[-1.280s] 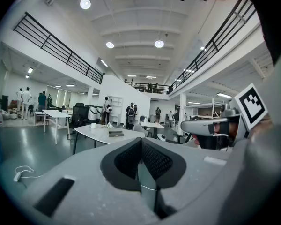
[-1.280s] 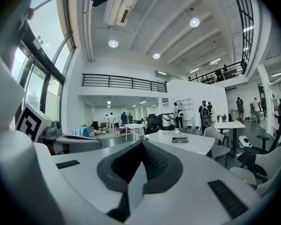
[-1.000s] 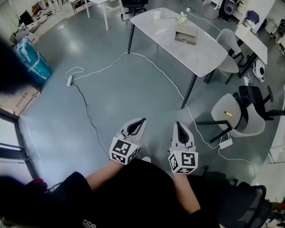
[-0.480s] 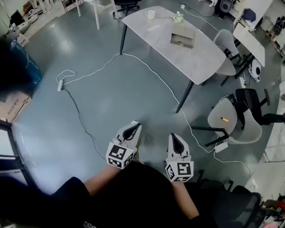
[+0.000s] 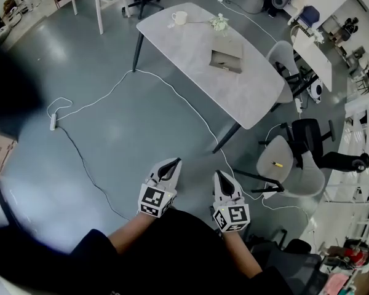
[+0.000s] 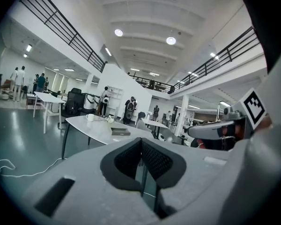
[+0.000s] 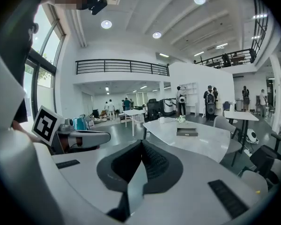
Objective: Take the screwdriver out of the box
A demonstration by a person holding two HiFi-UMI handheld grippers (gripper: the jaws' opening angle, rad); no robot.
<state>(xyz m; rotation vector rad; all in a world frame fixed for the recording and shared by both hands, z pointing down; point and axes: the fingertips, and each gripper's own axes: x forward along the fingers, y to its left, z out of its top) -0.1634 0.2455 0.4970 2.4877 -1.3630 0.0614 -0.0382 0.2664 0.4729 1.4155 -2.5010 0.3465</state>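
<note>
- Head view: both grippers are held out low in front of the person, side by side over the grey floor. The left gripper (image 5: pixel 174 161) and right gripper (image 5: pixel 218 173) each have their jaws pressed together with nothing in them. The box (image 5: pixel 226 60) sits on the long grey table (image 5: pixel 190 54) up ahead, well apart from both grippers. I can't make out the screwdriver from here (the box is just a small tan-grey shape at this range). There's a white mug (image 5: pixel 179 18) and a little plant (image 5: pixel 219 23) near the table's far end, a white cable (image 5: pixel 111 94) snaking over the floor, and a grey chair (image 5: pixel 284 165) off to the right with something small and yellow (image 5: pixel 277 164) on its seat.
- Left gripper view: the left gripper (image 6: pixel 141 140) has its dark pads meeting at the tip, closed on nothing. Past them is the table (image 6: pixel 96 128) with the box (image 6: pixel 120 131) lying flat on it and the mug (image 6: pixel 90 117) behind. The right gripper (image 6: pixel 210 130) pokes in from the right.
- Right gripper view: same deal, the right gripper (image 7: pixel 141 142) has its jaws together and empty. The box (image 7: pixel 187 131) is on the table (image 7: pixel 201 144) well ahead, and the left gripper (image 7: pixel 86 138) shows at the left.
</note>
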